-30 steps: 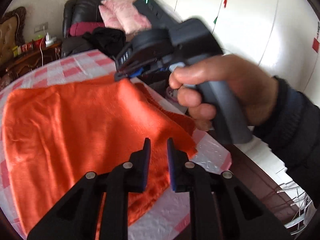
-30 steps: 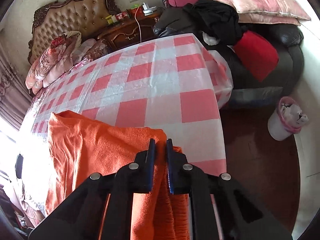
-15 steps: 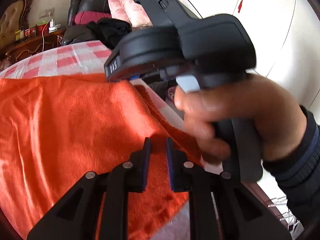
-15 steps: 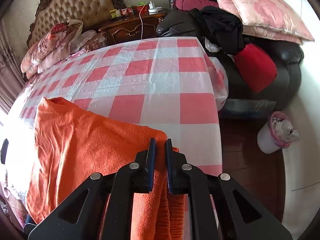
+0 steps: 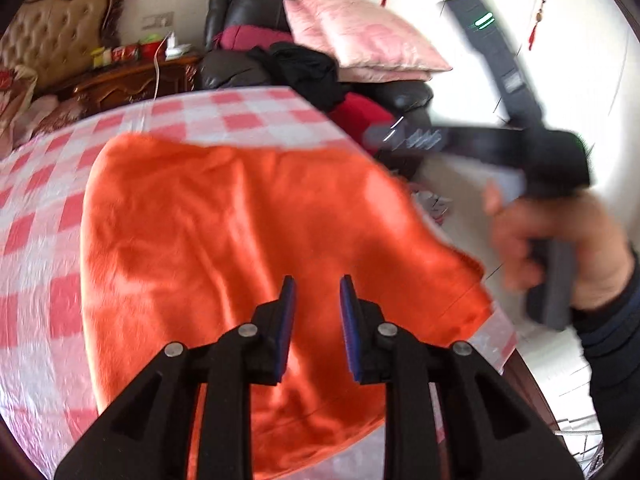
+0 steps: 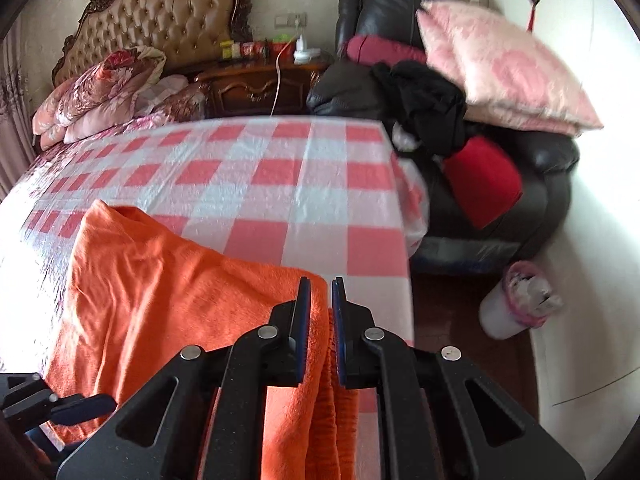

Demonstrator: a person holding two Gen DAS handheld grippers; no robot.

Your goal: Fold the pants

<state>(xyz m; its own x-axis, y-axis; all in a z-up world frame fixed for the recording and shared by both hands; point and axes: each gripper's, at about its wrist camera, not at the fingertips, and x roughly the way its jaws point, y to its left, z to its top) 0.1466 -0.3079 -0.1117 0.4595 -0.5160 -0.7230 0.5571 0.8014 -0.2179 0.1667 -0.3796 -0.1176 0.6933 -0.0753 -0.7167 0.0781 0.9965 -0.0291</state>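
The orange pants (image 5: pixel 240 220) lie folded on the pink-checked table (image 5: pixel 36 248), with one edge hanging over the near right corner. My left gripper (image 5: pixel 317 282) hovers over their near part. Its jaws are opening and the pads do not press the cloth, which shows in the gap below them. In the right wrist view my right gripper (image 6: pixel 318 284) is shut on a bunched edge of the pants (image 6: pixel 160 288), which droops between its fingers. A hand (image 5: pixel 552 240) holds that gripper's handle, blurred, at the right of the left wrist view.
Beyond the table (image 6: pixel 280 184) stands a black armchair (image 6: pixel 552 160) piled with a pink pillow (image 6: pixel 500 68), a red cushion (image 6: pixel 484 180) and dark clothes. A white bin (image 6: pixel 516 304) sits on the floor to the right. A wooden nightstand (image 6: pixel 256 84) and a headboard stand behind.
My left gripper's jaws have spread and it has drawn back from the cloth. The right gripper has swung away to the right, still pinching the pants' edge.
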